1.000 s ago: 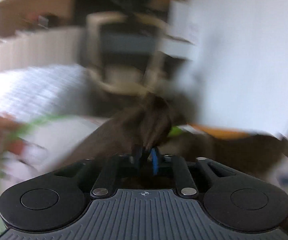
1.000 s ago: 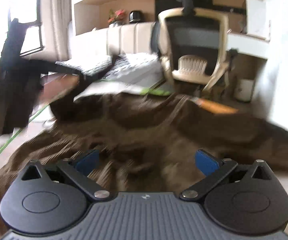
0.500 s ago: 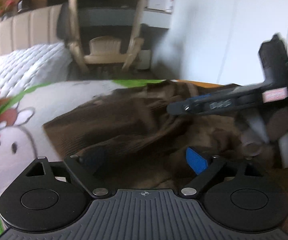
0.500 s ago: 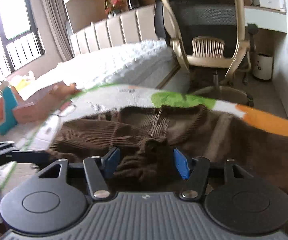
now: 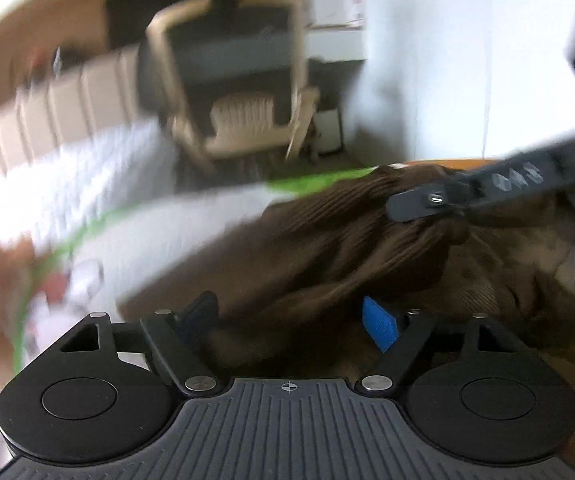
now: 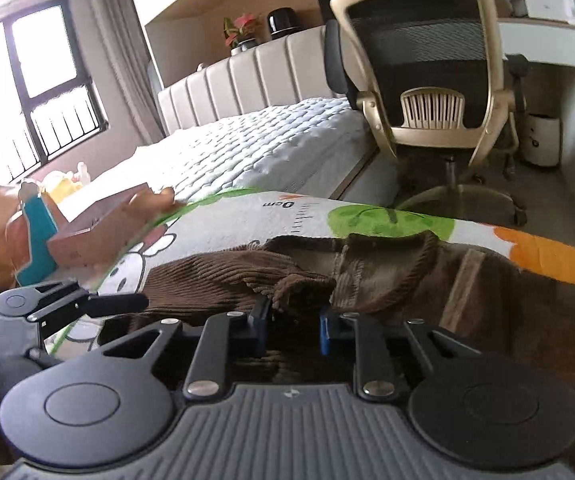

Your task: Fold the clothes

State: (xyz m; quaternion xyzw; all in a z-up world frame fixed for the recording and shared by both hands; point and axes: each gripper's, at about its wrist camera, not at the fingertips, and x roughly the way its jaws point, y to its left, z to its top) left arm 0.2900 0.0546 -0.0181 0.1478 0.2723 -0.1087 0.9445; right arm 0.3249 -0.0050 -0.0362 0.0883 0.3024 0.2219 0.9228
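Brown corduroy garment bunched on cartoon-print mat, collar toward far edge. Right gripper pinched narrowly on raised fold. Left gripper spread wide, cloth between pads, not clamped. Risk: thick ribbed fold slipping from shallow pinch; left view motion-blurred, fast swing could drag garment askew.

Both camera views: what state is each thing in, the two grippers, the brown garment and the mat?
Left gripper: open, fingers apart around a ridge of cloth, view blurred.
Right gripper: shut on a bunched fold of the brown sweater.
Brown sweater: crumpled, spread on the mat, not yet folded.
Cartoon mat: laid flat under the sweater.
Office chair: empty, upright beyond the mat.
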